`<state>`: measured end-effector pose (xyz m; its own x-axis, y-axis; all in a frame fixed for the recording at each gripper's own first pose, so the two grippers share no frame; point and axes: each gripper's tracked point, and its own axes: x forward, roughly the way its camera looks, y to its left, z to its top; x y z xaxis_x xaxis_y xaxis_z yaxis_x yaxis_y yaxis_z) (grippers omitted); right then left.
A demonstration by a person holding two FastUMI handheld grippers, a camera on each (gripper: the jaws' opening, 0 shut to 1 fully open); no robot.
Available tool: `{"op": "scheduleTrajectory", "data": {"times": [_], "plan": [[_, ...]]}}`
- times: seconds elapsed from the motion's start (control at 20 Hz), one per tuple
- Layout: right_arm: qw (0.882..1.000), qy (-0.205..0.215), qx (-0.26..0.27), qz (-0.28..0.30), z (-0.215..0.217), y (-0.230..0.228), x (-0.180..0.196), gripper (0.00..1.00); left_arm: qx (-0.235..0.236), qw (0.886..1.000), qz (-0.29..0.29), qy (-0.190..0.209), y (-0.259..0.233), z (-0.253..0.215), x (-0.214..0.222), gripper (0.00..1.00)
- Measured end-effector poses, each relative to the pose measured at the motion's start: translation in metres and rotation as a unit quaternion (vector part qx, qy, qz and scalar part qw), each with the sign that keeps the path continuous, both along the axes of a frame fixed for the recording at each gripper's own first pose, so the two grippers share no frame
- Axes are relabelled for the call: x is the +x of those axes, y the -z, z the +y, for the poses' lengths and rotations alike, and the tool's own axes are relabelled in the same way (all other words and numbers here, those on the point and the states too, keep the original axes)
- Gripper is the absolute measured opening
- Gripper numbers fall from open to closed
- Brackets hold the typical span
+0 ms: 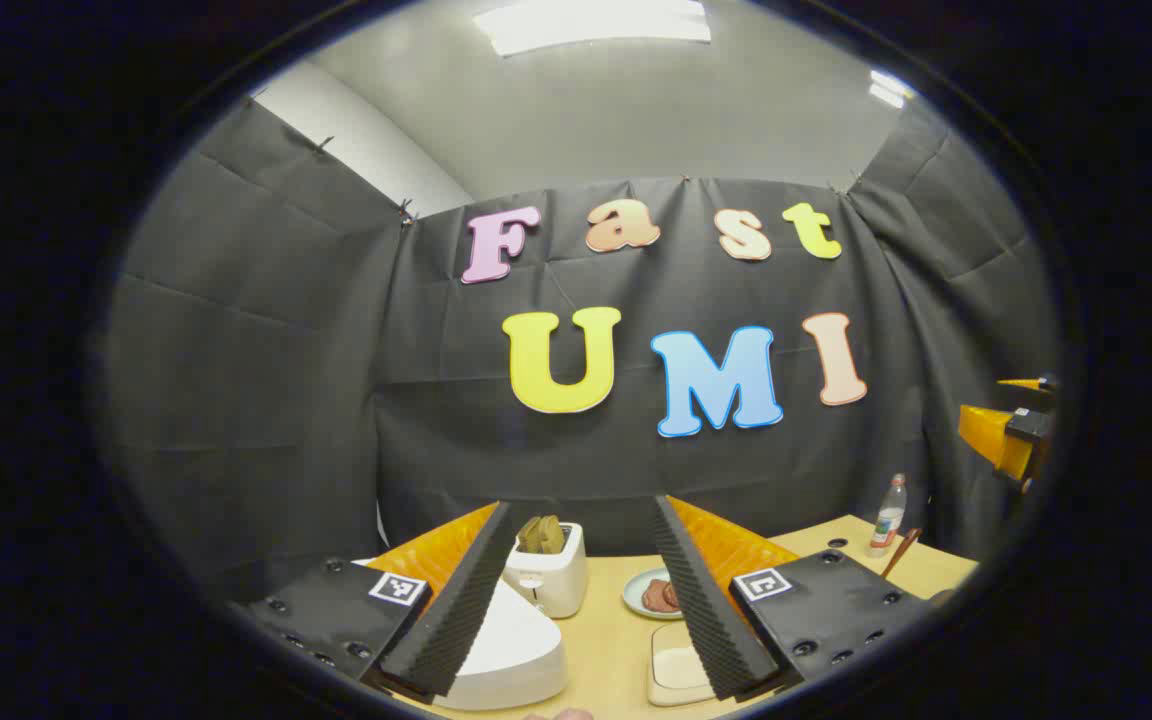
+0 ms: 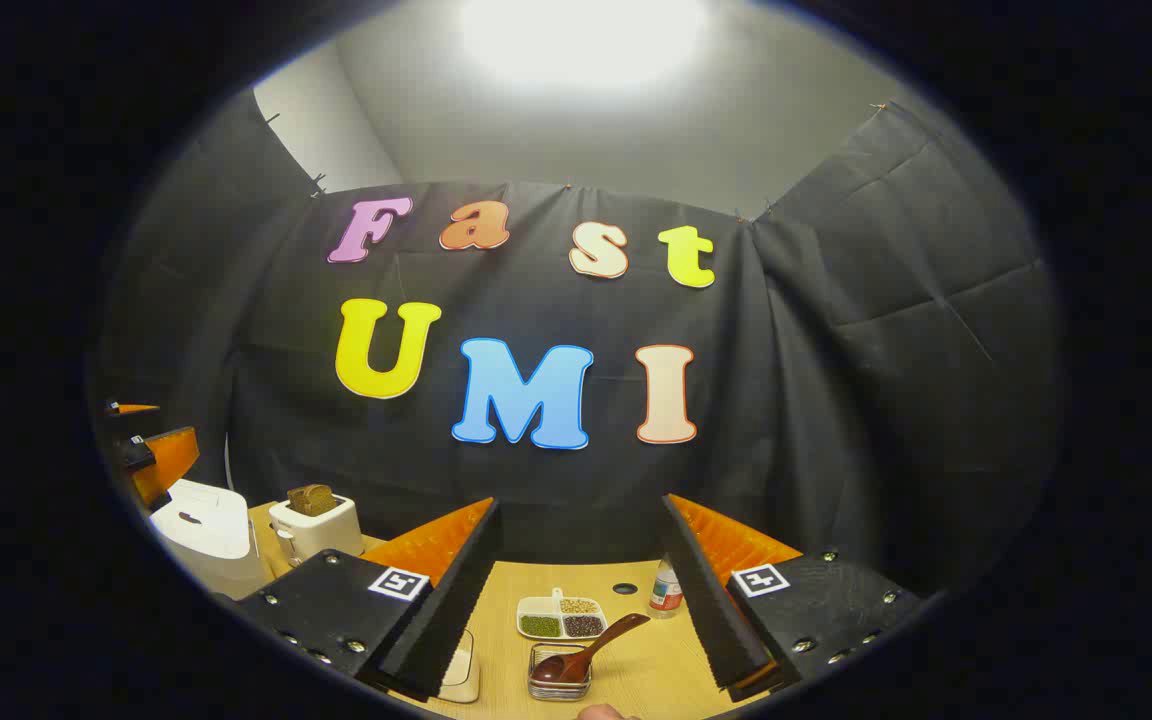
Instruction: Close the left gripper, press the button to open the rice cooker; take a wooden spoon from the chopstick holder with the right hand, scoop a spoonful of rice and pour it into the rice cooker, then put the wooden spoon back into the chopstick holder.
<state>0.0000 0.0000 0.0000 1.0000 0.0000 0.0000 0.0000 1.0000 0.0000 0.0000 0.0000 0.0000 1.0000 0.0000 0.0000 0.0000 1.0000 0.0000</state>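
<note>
So the left claw hangs wide open above the white rice cooker, whose lid is shut. The right claw is spread open too, gripping nothing, over the pale wooden surface. Right below it the dark wooden spoon leans in a small clear square holder, just beside a white divided dish of beans. A white toaster sits behind the cooker.
</note>
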Motion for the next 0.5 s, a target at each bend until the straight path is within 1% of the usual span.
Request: {"op": "scheduleTrajectory", "data": {"times": [0.1,0.2,0.25,0.3,0.5], "plan": [[1.000,0.001,0.001,0.001,-0.0027,0.0015,-0.0005,0.95,0.002,1.000,0.001,0.000,-0.0005,-0.0022,-0.0006,0.96],[1.000,0.003,0.003,0.004,-0.0046,0.0033,-0.0017,0.95,0.004,1.000,-0.001,0.000,0.0002,-0.0030,-0.0017,0.99],[1.000,0.003,0.004,0.004,-0.0051,0.0036,-0.0013,0.95,0.006,1.000,-0.002,0.000,-0.0004,-0.0037,-0.0023,0.99],[1.000,0.004,0.005,0.005,-0.0053,0.0044,-0.0014,0.95,0.007,1.000,-0.003,0.000,-0.0013,-0.0042,-0.0032,0.96],[1.000,0.005,0.000,0.003,-0.0065,0.0039,-0.0029,0.95,0.006,1.000,-0.006,-0.002,-0.0018,-0.0031,-0.0028,0.96]]}}
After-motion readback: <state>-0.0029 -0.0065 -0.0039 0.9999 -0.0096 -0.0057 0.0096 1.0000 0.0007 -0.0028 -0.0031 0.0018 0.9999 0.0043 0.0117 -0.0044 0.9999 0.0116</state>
